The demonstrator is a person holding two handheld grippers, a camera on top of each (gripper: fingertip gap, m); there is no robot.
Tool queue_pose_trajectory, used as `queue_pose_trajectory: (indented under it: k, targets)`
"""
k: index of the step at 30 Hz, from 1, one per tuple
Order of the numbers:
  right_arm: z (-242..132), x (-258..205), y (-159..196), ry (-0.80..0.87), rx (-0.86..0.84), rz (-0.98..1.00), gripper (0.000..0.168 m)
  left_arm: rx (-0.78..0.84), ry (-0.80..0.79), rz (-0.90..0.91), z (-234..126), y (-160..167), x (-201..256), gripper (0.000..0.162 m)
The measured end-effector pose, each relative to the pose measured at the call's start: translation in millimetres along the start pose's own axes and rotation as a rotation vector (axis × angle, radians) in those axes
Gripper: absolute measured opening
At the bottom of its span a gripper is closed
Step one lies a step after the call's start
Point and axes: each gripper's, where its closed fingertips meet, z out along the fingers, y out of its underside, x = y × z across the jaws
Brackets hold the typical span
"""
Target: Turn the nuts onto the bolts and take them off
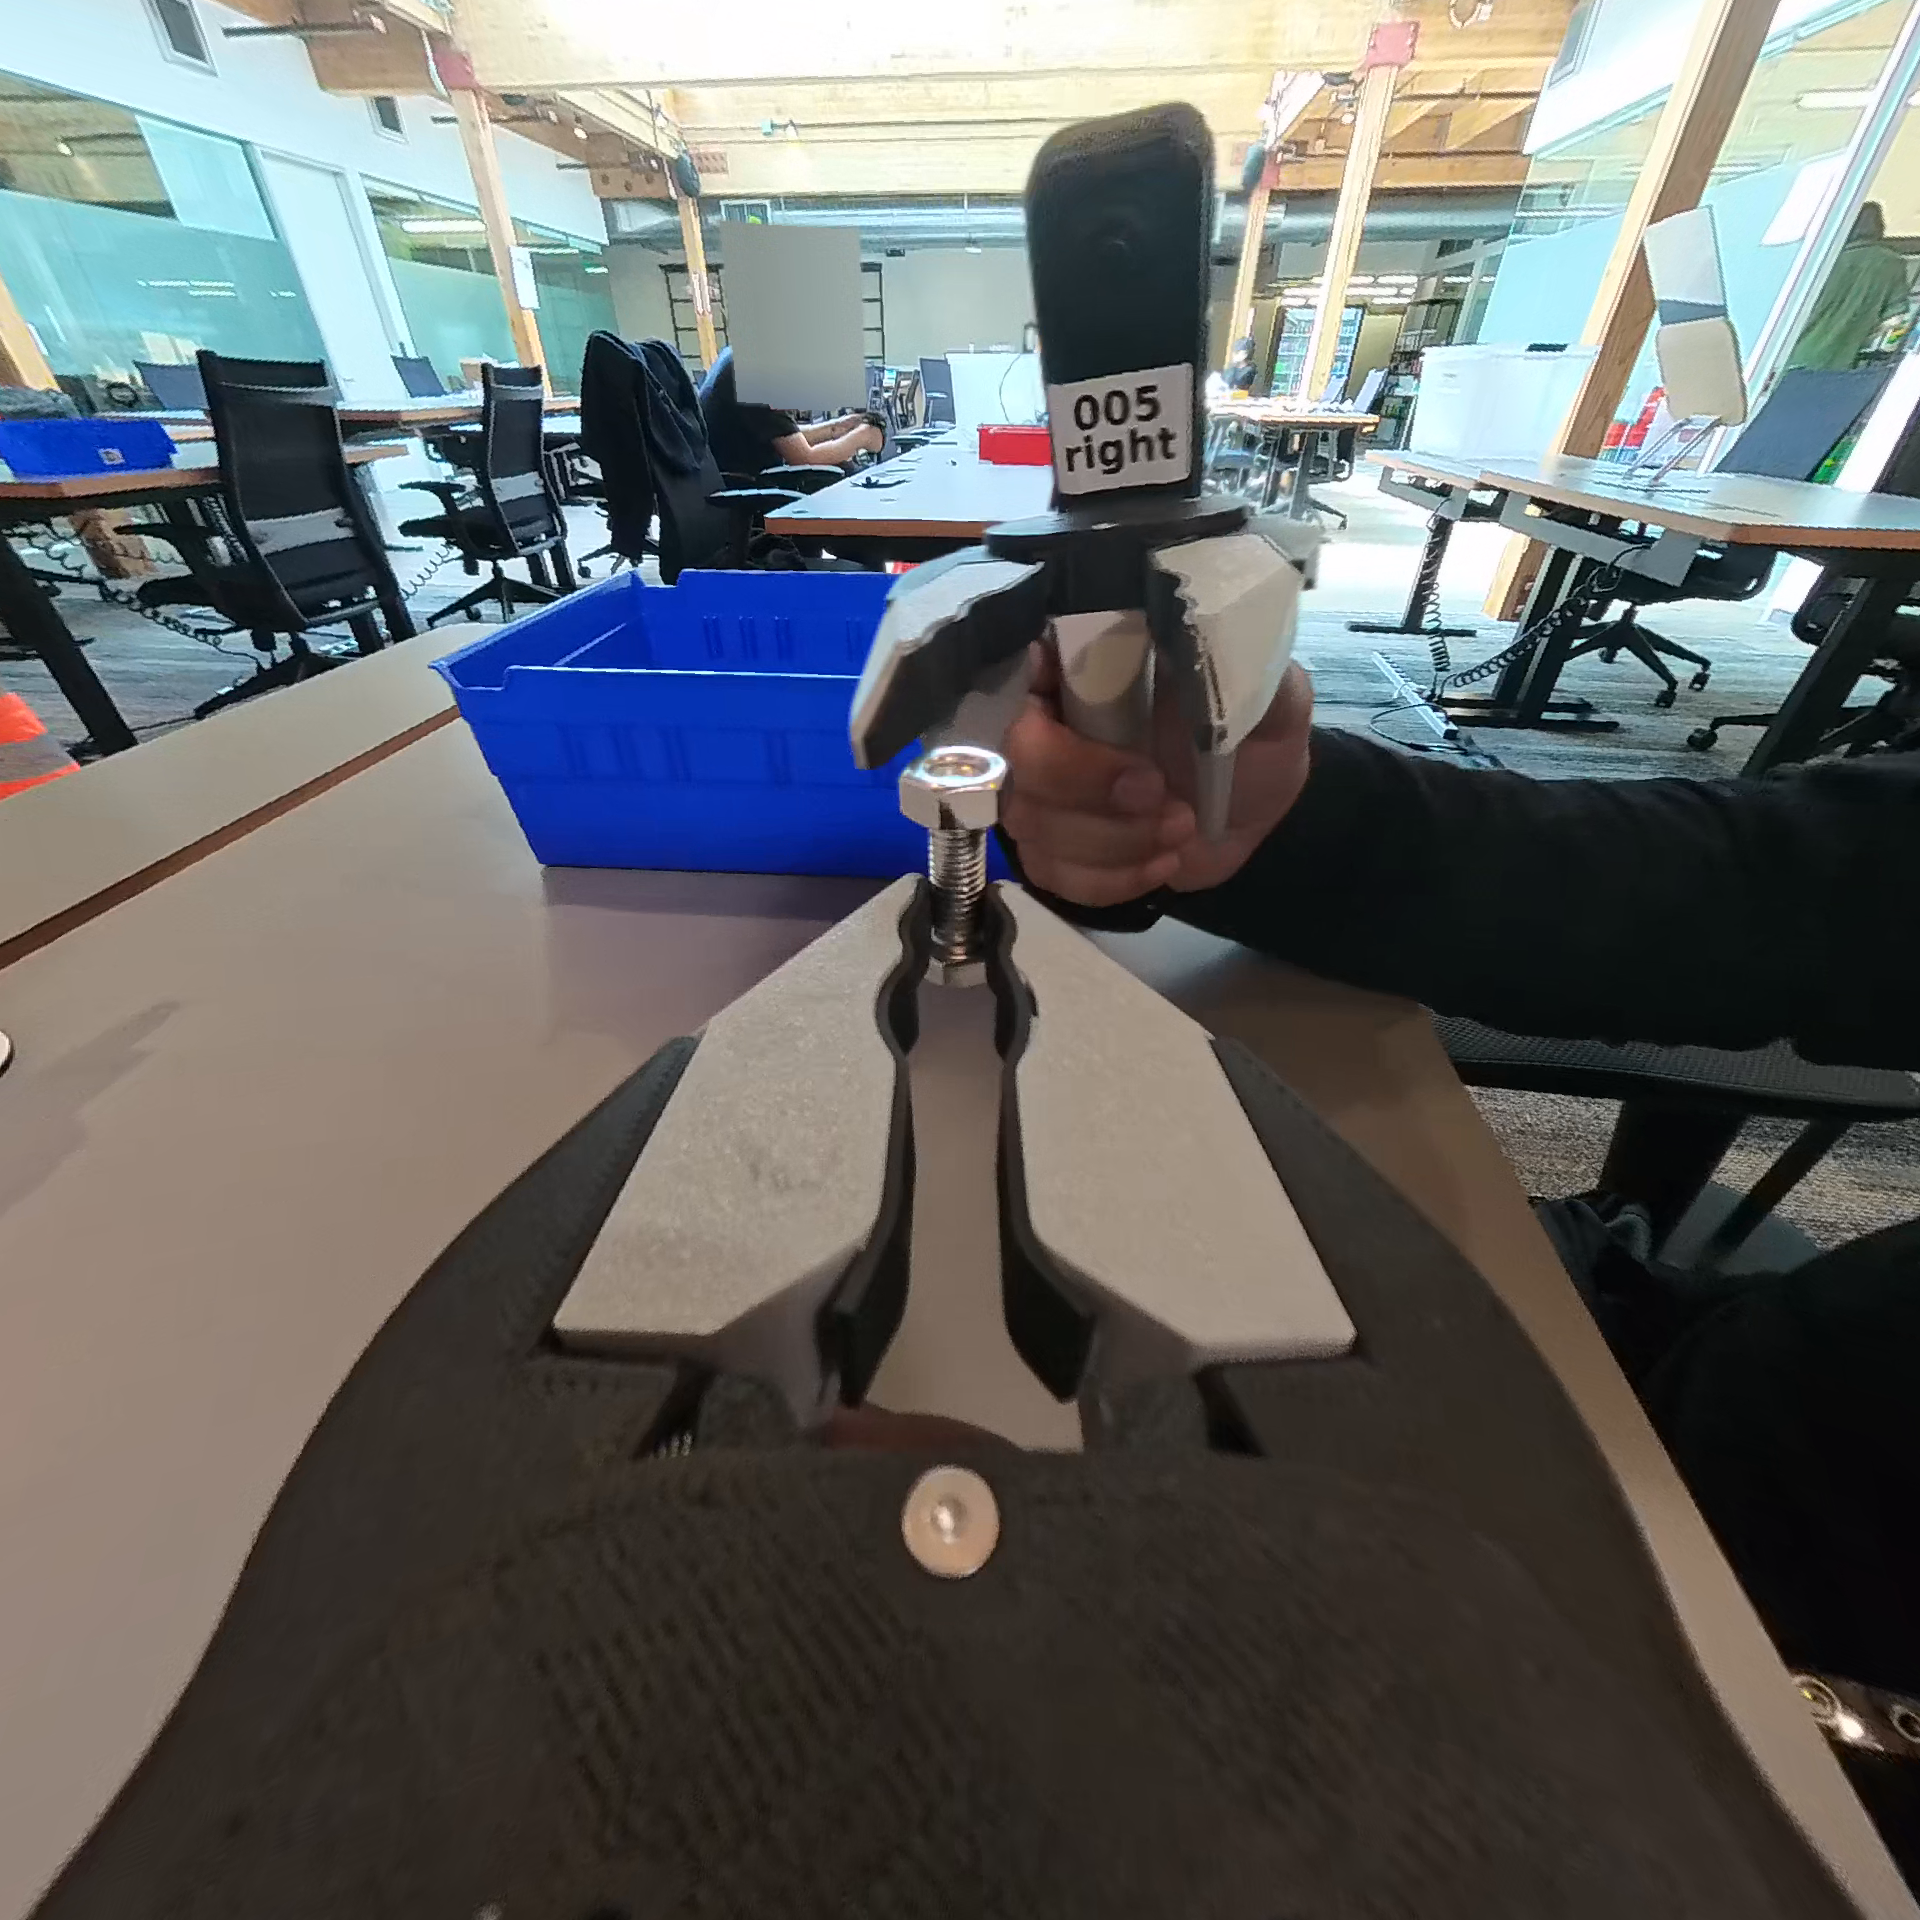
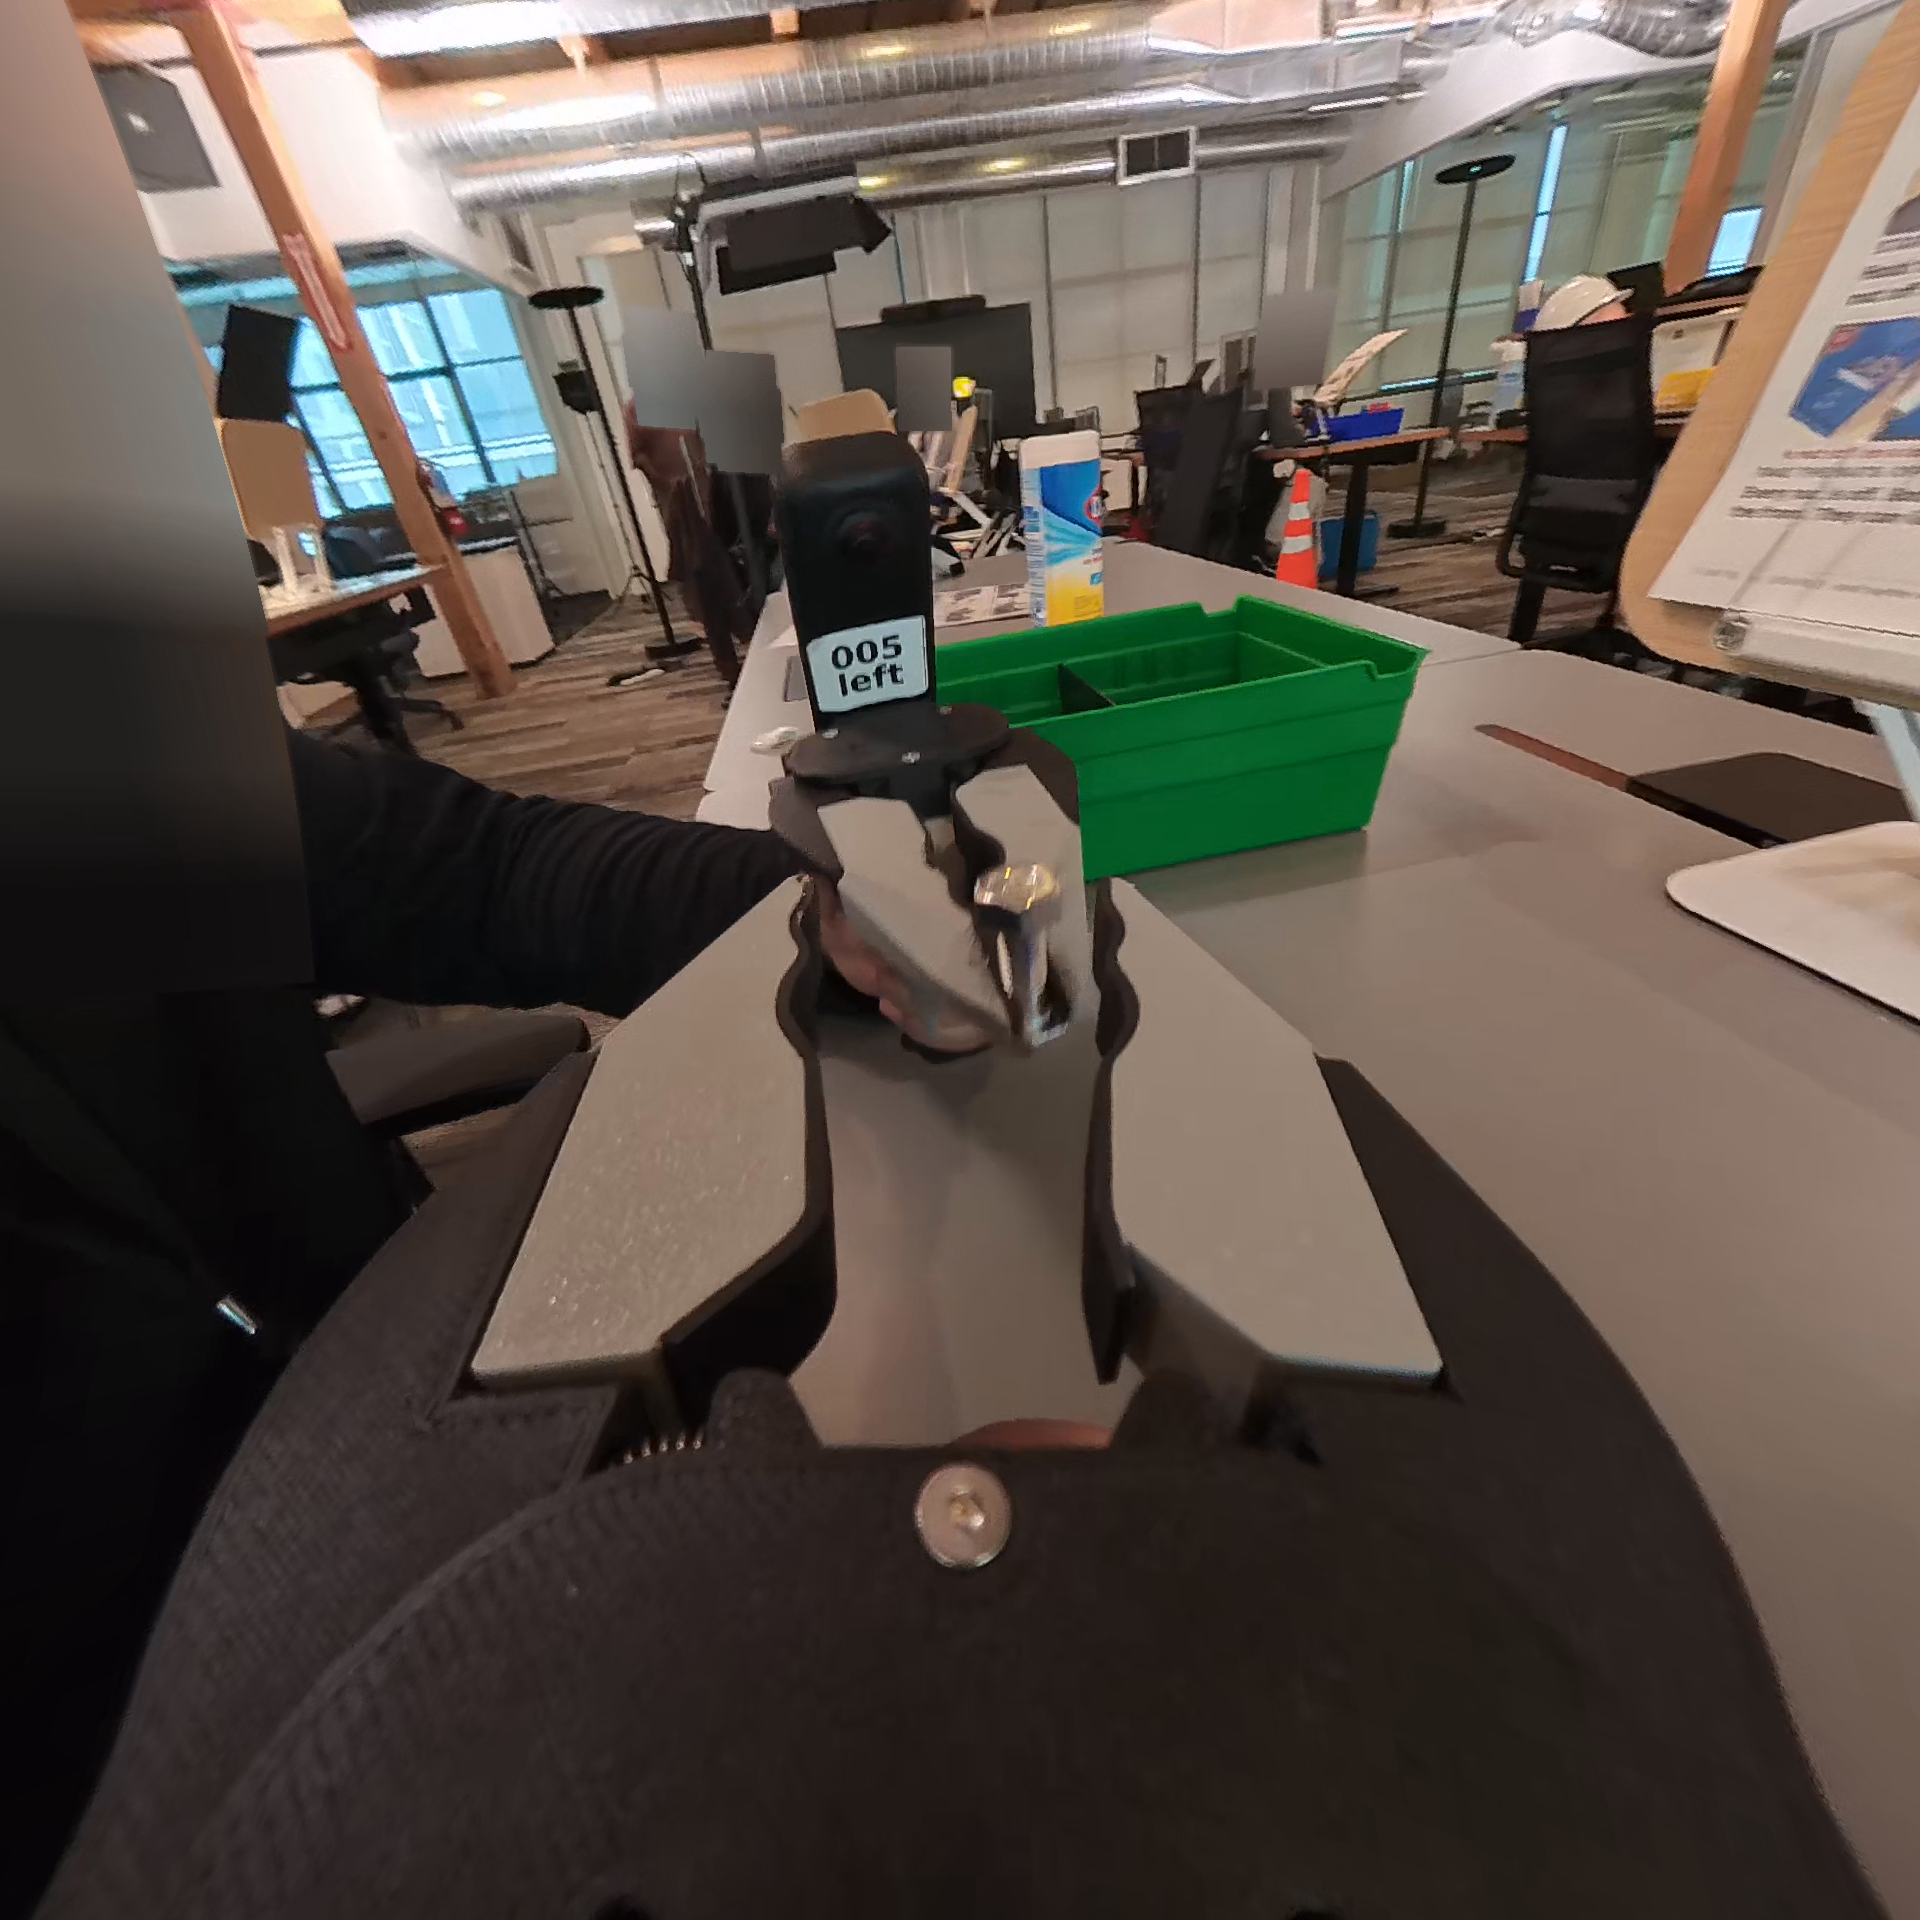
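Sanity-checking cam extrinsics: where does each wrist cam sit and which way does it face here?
Left wrist view: on the left gripper, looking along its fingers, shut on the upright bolt; nut on top, blue bin behind; right gripper open, hand and dark sleeve opposite.
Right wrist view: on the right gripper, open, facing the left gripper with the bolt; green bin behind.
Shared: both grippers, the bolt, grey table.

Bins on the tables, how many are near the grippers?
2. A blue bin sits behind the bolt in the left wrist view; a green bin sits behind the left gripper in the right wrist view. Others may be hidden.
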Motion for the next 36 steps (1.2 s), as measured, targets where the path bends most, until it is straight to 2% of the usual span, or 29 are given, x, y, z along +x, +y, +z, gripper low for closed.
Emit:
queue_pose_trajectory:
  k: [9, 14, 17, 19, 22, 28, 32, 34, 36]
  targets:
    - [45.0, -7.6, 8.1, -0.106, -0.071, -0.016, 0.052, -0.001, -0.003, 0.014, 0.2, 0.0, 0.6, 0.007]
    - [23.3, -4.1, 7.1, -0.035, -0.047, -0.013, 0.057, 0.007, -0.022, 0.01, -2.6, -2.1, -4.7, 0.007]
    - [4.0, -5.8, 6.5, 0.012, -0.022, -0.013, 0.055, 0.011, -0.037, 0.002, -4.4, -3.4, -8.9, 0.006]
    - [-5.3, -13.4, 5.4, 0.011, 0.0, -0.022, 0.048, 0.016, -0.044, -0.011, -5.9, -4.1, -12.0, 0.006]
    - [-10.3, -11.0, 4.2, 0.051, 0.011, -0.037, 0.049, 0.02, -0.042, -0.016, -6.0, -4.4, -12.0, 0.007]
    - [13.8, 8.7, -3.2, 0.047, 0.004, -0.02, 0.054, 0.01, -0.014, 0.001, -2.5, -2.4, -3.6, 0.007]
    - [37.2, 6.6, 0.0, -0.032, -0.03, 0.004, 0.054, 0.009, -0.017, 0.0, -2.1, -2.0, -4.1, 0.007]
    - [41.1, 2.5, 5.1, -0.054, -0.053, -0.001, 0.052, 0.007, -0.042, 0.002, -3.5, -1.5, -9.7, 0.007]
    - [36.9, 2.9, 6.7, -0.039, -0.047, 0.004, 0.058, 0.009, -0.04, -0.009, -5.2, -1.8, -11.8, 0.007]
